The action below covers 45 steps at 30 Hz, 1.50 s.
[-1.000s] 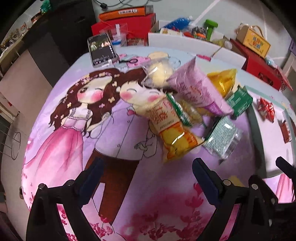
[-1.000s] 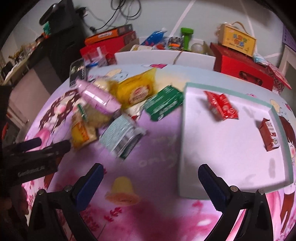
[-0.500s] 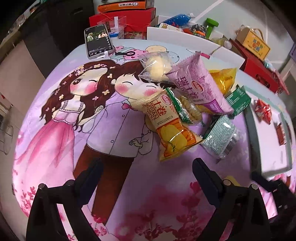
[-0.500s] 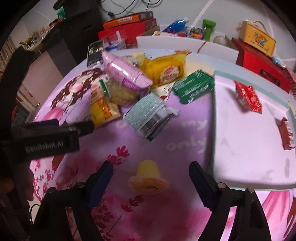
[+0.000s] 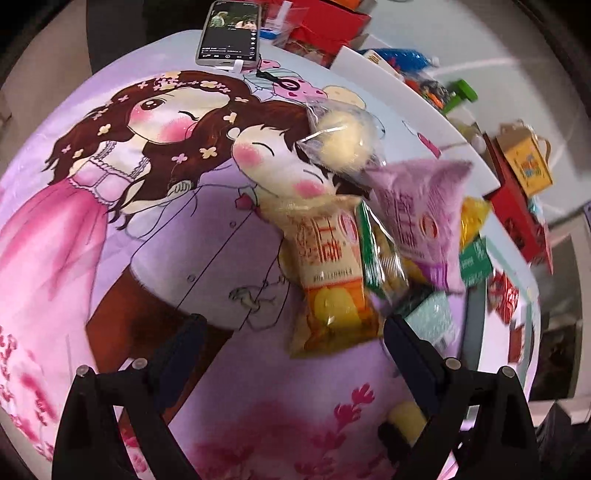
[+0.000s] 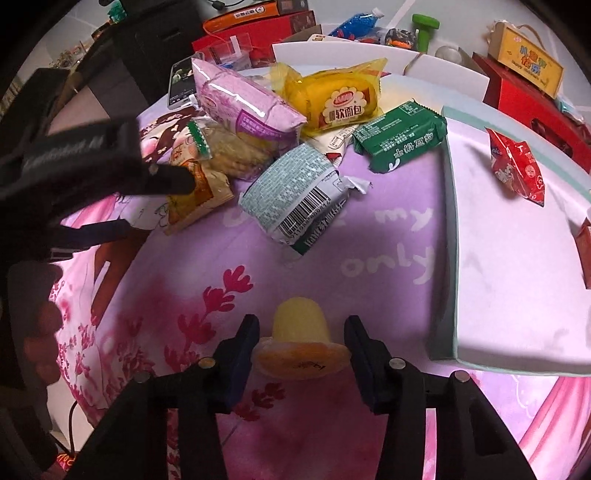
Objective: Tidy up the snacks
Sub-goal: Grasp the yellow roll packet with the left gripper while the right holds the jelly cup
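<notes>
Near the front edge of the table (image 6: 388,236), the right hand-held gripper (image 6: 301,341) has just been closing around the yellow jelly cup (image 6: 300,338), pads apparently not yet pressing. The cup's tapered, slick wall could let it squirt out. Beside the snack pile (image 5: 369,236), the left hand-held gripper (image 5: 291,328) hangs open and empty.

Cluttered home room, cartoon tablecloth (image 5: 155,229), phone (image 5: 229,33), gift boxes (image 6: 532,70)

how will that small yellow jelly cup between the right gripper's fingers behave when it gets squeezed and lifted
The small yellow jelly cup looks like thin smooth plastic, so it may flex and slip. It tapers away from its wide flat rim, so it could squirt out of the right gripper, whose jaws have just been closing around it. Tipped over, it would probably roll in a curve.
</notes>
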Tool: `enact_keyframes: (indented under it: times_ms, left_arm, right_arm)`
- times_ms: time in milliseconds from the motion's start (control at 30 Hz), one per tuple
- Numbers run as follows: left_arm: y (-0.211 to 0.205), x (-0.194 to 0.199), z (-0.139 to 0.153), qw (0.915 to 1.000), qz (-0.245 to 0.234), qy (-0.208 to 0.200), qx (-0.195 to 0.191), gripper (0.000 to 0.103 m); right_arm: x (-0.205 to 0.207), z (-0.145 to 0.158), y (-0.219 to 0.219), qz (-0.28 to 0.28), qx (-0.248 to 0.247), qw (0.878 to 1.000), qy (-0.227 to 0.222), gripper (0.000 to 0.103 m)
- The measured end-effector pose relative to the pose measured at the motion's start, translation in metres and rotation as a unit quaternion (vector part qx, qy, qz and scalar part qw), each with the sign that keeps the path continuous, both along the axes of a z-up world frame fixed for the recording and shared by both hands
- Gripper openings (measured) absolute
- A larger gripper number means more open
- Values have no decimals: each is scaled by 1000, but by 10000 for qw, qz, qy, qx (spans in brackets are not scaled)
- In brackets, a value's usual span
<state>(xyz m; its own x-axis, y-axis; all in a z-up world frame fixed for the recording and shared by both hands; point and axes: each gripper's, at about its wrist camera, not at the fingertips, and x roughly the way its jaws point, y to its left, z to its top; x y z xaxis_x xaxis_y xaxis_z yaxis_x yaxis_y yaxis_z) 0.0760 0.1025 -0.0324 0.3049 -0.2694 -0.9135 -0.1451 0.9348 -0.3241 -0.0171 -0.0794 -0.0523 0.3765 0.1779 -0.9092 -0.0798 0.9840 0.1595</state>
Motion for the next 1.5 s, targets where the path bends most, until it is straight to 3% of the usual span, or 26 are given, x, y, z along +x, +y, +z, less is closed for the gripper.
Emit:
enact_keyframes:
  times_ms: [100, 300, 433, 467, 967, 1500]
  left_arm:
    - [-6, 8, -4, 10000, 0, -8, 3, 96]
    - [-21, 20, -11, 9998, -143, -26, 112, 78]
    - [-29, 27, -11, 9997, -198, -65, 103, 50]
    - [-31, 28, -12, 9997, -199, -59, 125, 47]
    - [-20, 11, -1, 9998, -106, -98, 121, 42]
    - [-9, -10, 37, 9978, -40, -647, 119, 41]
  right_arm:
    - [2, 0, -2, -19, 53, 10000, -5, 50]
    - [6, -3, -7, -27, 108, 9999, 28, 49]
    - [7, -2, -10, -18, 117, 9999, 28, 49]
    - [7, -2, -10, -20, 117, 9999, 24, 49]
    - [3, 21, -17, -167, 182, 9995, -216, 49]
    - [-5, 50, -29, -344, 331, 9968, -644, 49]
